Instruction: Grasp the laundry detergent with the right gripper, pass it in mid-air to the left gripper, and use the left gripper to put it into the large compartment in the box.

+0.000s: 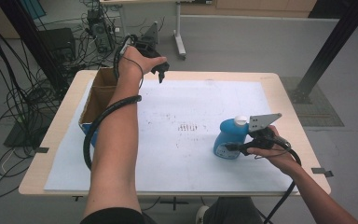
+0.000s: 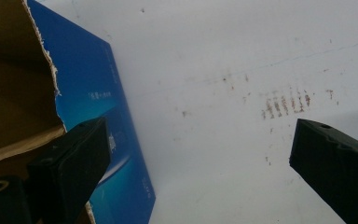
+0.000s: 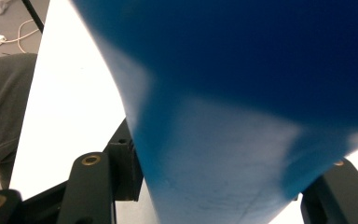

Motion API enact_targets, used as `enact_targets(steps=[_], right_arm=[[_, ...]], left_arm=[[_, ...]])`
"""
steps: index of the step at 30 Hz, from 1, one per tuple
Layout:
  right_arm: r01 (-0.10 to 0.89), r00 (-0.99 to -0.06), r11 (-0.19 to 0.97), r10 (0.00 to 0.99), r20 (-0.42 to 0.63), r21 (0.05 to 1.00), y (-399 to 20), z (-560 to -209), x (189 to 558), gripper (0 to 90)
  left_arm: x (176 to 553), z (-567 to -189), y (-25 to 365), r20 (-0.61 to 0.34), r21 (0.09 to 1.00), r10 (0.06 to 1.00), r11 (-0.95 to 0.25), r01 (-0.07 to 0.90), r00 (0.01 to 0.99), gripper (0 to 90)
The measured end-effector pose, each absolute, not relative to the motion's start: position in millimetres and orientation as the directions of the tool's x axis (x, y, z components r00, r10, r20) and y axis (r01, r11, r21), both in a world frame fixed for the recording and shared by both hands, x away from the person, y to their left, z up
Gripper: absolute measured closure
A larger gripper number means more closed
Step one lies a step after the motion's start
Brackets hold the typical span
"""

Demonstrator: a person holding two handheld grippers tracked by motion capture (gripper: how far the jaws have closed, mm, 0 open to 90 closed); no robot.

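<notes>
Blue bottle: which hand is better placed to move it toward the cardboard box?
Right. The right gripper is shut on the blue bottle; the left gripper hangs open beside the cardboard box, holding nothing.

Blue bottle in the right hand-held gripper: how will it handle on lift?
The blue bottle looks like smooth plastic, so it may slip or flex. The right hand-held gripper grips low on the body, so it could tilt. Fill level is not visible.
</notes>
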State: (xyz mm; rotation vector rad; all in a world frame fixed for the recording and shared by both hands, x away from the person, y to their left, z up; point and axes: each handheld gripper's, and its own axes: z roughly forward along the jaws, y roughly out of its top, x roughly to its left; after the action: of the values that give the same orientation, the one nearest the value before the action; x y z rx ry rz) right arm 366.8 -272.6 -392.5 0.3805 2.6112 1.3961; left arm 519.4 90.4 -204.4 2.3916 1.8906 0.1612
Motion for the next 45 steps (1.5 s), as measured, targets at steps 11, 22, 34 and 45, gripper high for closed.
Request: enact_targets(steps=[11,22,34,45], right_arm=[[0.153,-0.955,0.532,0.297,-0.014,0.833,-272.7,-392.5,367.0,41.9],[0.146,-0.956,0.536,0.294,-0.021,0.831,-272.4,-392.3,366.5,42.0],[0.148,-0.956,0.536,0.294,-0.02,0.831,-272.3,-392.2,366.7,42.1],[0.149,-0.956,0.536,0.294,-0.018,0.831,-272.5,-392.2,367.0,42.2]], left_arm=[[519.6,-205.0,89.9,0.027,0.136,0.973,-0.23,0.964,0.229,5.8],[517.8,-204.0,90.9,0.035,0.13,0.973,-0.232,0.964,0.229,5.7],[517.3,-203.8,91.0,0.036,0.132,0.972,-0.234,0.963,0.232,5.8],[517.7,-202.4,90.3,0.037,0.133,0.972,-0.235,0.963,0.232,5.7]])
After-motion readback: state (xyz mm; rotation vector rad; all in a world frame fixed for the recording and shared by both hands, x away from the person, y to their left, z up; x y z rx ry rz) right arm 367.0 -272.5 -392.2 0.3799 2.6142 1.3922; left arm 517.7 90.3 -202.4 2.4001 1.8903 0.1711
